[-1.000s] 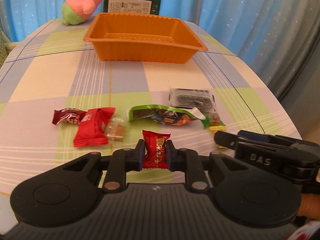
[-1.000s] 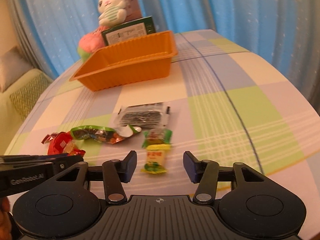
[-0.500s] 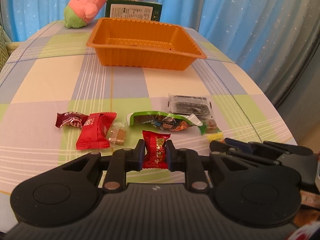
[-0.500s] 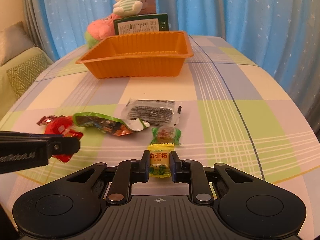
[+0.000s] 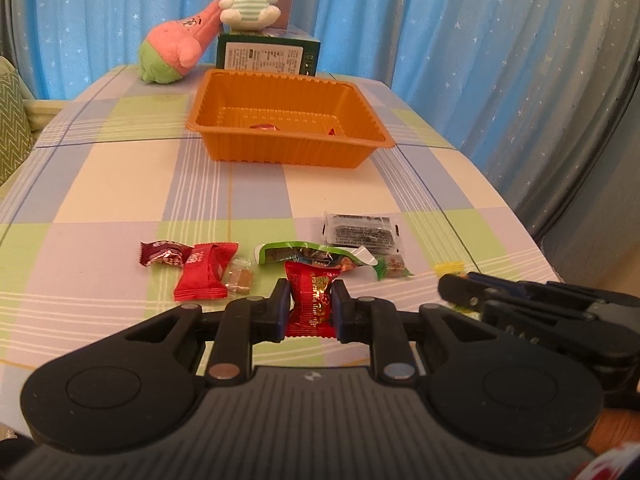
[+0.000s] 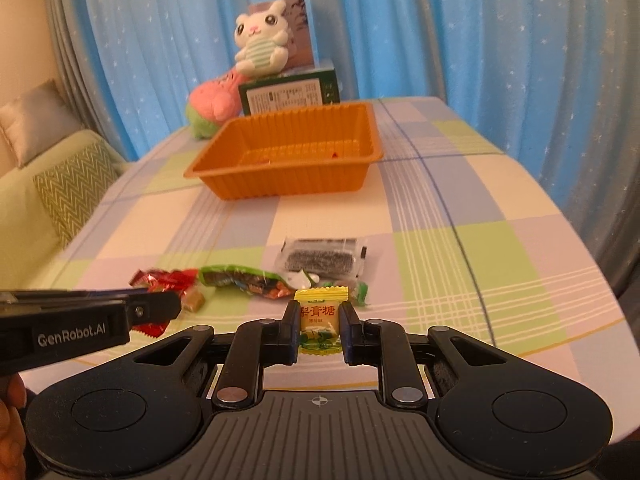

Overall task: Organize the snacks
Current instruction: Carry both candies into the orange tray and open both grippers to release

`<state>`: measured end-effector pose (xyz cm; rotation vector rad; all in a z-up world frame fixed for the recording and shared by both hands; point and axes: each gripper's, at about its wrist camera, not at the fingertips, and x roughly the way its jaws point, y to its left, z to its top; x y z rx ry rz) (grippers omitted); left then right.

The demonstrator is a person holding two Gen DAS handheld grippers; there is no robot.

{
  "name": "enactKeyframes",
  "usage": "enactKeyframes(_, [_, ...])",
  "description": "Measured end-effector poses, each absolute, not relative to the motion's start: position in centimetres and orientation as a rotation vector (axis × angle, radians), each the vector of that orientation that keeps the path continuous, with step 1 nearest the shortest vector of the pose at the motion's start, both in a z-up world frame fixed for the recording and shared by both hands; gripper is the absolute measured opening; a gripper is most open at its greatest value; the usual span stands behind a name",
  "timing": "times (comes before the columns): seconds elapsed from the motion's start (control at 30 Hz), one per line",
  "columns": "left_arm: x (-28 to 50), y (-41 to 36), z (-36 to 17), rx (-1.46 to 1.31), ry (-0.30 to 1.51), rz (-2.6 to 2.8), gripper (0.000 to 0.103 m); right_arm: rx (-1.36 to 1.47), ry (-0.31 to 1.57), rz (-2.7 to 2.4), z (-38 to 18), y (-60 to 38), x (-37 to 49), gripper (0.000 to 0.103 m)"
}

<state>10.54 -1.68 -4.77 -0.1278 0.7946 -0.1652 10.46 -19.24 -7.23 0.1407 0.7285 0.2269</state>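
Both grippers have lifted crinkly wrapped candies: red (image 5: 311, 304), yellow (image 6: 320, 320).

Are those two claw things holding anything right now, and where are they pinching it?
Yes. The left gripper pinches a red candy across its middle; the right gripper pinches a yellow candy by its sides.

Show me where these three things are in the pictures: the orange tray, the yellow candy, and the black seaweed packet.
orange tray (image 5: 288, 152): left wrist view, on its near outer wall.
yellow candy (image 6: 319, 312): right wrist view, on the printed front of the wrapper.
black seaweed packet (image 6: 322, 258): right wrist view, on the dark middle of the packet.
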Motion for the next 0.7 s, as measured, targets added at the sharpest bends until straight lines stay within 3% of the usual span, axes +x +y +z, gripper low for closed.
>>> enactKeyframes(0.7, [8.0,-0.7,-0.8,-0.109,0.770,-0.141,0.019,0.152,0.693,0.248,-2.5,-18.5,9.0,0.020])
